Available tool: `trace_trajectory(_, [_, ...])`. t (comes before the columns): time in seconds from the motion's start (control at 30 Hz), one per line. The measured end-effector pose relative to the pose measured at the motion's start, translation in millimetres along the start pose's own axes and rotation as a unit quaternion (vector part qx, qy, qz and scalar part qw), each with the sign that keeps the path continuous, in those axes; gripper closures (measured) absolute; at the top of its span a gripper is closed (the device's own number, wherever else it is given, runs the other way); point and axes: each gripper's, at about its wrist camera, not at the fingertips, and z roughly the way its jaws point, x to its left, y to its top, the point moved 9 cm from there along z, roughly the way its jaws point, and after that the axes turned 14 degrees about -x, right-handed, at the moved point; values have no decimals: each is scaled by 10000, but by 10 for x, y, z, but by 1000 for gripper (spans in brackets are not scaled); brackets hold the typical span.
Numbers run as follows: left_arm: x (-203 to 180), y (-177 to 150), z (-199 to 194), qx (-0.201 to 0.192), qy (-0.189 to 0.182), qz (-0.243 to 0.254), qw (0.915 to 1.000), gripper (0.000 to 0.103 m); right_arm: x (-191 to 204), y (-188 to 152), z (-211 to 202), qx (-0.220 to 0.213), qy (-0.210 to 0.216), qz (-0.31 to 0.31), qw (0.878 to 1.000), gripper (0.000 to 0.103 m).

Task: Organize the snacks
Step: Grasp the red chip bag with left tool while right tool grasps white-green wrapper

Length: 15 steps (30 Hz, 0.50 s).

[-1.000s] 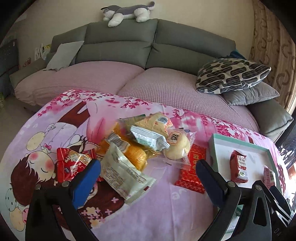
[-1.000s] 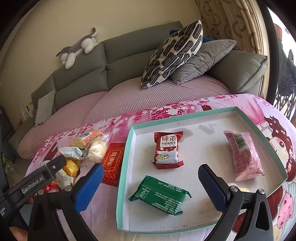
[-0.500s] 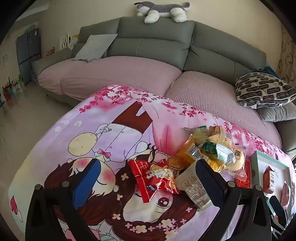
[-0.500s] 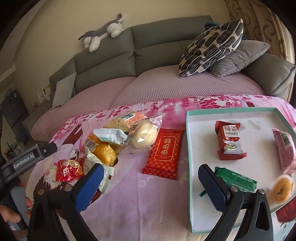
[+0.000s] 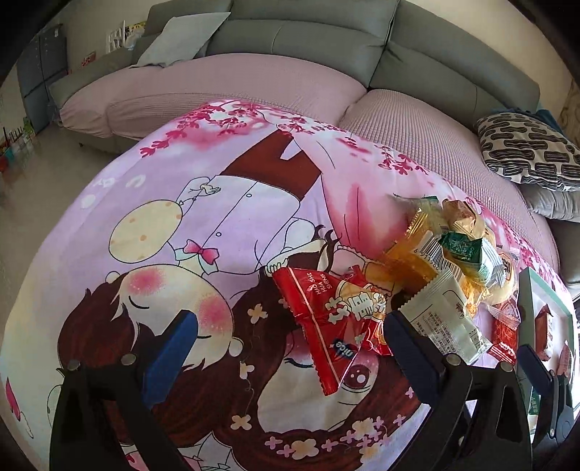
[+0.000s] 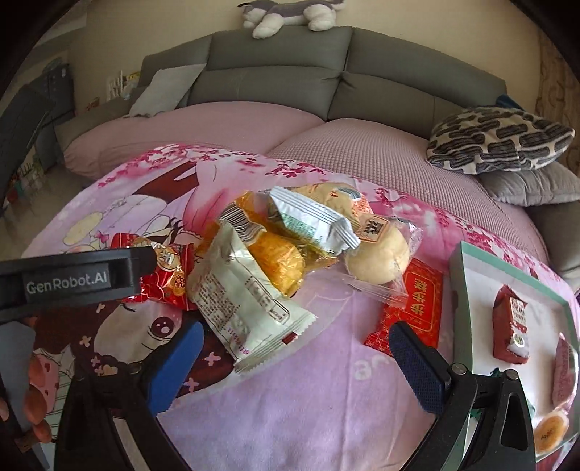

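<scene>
Hovering low over the cartoon-printed pink cloth (image 5: 224, 224), the left gripper (image 5: 286, 347) has its blue-padded fingers spread wide apart with nothing between them. Just ahead of its right-hand pad lies a red snack packet (image 5: 322, 319), flat on the cloth in the lower centre of the left wrist view, its near corner reaching between the two pads without touching either. Beside it, toward the right of the frame, a white wrapper (image 5: 442, 319) leans against the pile of snacks (image 5: 453, 250), where yellow, green and clear wrappers overlap one another.

The right gripper (image 6: 293, 355) also stands open and empty, its fingers wide above the cloth at the bottom of the right wrist view. The white wrapper (image 6: 246, 293) lies just beyond its left pad, slanting toward the lower centre. Behind that sit a yellow cake packet (image 6: 279, 264), a grey-white packet (image 6: 311, 217) on top, and a pale bun in clear film (image 6: 377, 261). A flat red packet (image 6: 413, 304) lies next to the right pad, partly under the bun's film. At the right edge stands the teal-rimmed tray (image 6: 507, 264), holding a dark red packet (image 6: 511, 326), a pink one cut by the frame and a round orange item at the lower corner. The left gripper's black body enters from the left edge, and fingers of a hand (image 6: 36, 402) show at lower left. A grey sofa (image 6: 275, 69) fills the background, a plush toy (image 6: 290, 14) lying on its backrest.
</scene>
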Motion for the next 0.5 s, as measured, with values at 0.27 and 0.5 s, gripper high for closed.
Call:
trace_trajectory(0.27, [-27, -42, 64, 158, -111, -32, 9998, 1, 230, -9, 247, 88, -93, -712, 9974, 4])
trace_trajectory(0.5, [-65, -72, 171, 255, -208, -164, 9993, 1, 268, -15, 286, 118, 32, -697, 9975, 37])
